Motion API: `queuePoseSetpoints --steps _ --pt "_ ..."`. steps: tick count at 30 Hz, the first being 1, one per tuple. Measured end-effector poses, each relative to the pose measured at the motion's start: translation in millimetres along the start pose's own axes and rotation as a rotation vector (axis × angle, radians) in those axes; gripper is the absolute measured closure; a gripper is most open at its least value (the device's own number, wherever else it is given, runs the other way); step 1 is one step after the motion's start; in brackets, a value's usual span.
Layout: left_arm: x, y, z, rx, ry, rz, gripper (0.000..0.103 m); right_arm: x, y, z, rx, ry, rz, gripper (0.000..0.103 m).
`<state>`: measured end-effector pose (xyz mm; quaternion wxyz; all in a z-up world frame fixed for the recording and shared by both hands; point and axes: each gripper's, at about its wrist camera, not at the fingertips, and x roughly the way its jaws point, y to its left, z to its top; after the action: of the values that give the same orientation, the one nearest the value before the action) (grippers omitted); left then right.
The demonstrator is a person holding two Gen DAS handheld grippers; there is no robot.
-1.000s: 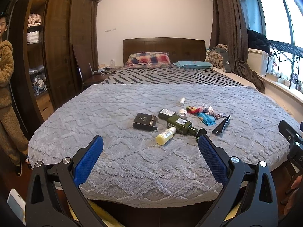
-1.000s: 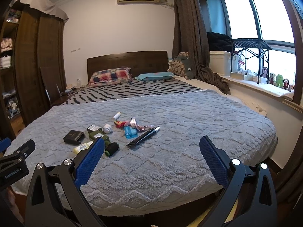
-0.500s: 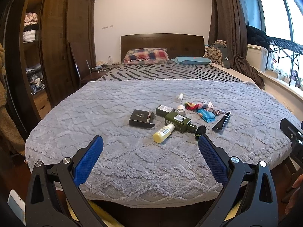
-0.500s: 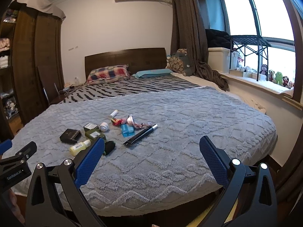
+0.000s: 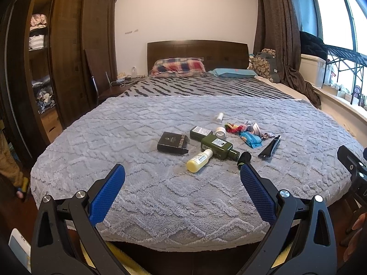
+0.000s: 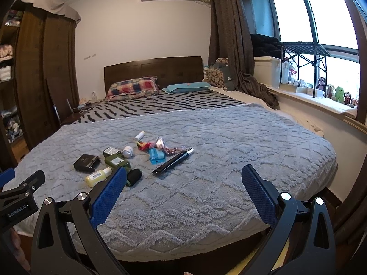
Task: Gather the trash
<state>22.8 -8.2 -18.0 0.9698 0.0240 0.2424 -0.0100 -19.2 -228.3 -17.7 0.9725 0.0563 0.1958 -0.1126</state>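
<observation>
Left gripper (image 5: 182, 178) released, jaws wide, empty, above the bed (image 5: 137, 126) edge. Right gripper (image 6: 183, 180) likewise released and empty. Trash cluster on the blanket: black box (image 5: 173, 142) at 11 o'clock of the yellow bottle (image 5: 199, 160); green bottle (image 5: 219, 146) touching it at 1 o'clock; black tube (image 6: 172, 161) rightmost.

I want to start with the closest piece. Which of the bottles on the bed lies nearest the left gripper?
The small yellow bottle with the white cap. It lies closer to the left gripper than the dark green bottle behind it.
</observation>
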Motion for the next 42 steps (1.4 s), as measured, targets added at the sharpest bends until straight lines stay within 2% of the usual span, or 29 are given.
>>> queuePoseSetpoints --steps 20,29,32,36,42 --pt "1 0 -4 -0.003 0.006 0.000 0.008 19 4 -10 -0.012 0.039 -0.016 0.003" --pt "22 7 -2 0.001 0.031 0.013 0.008 37 11 -12 -0.041 0.058 -0.010 0.003" --pt "30 11 -2 0.017 0.040 0.017 0.008 39 11 -11 -0.056 0.031 0.003 0.003" --pt "43 20 -3 0.004 0.050 0.026 0.008 41 14 -9 -0.132 -0.048 -0.056 0.003" --pt "73 28 -15 0.003 0.110 0.000 0.008 71 8 -17 -0.083 0.060 0.027 0.003"
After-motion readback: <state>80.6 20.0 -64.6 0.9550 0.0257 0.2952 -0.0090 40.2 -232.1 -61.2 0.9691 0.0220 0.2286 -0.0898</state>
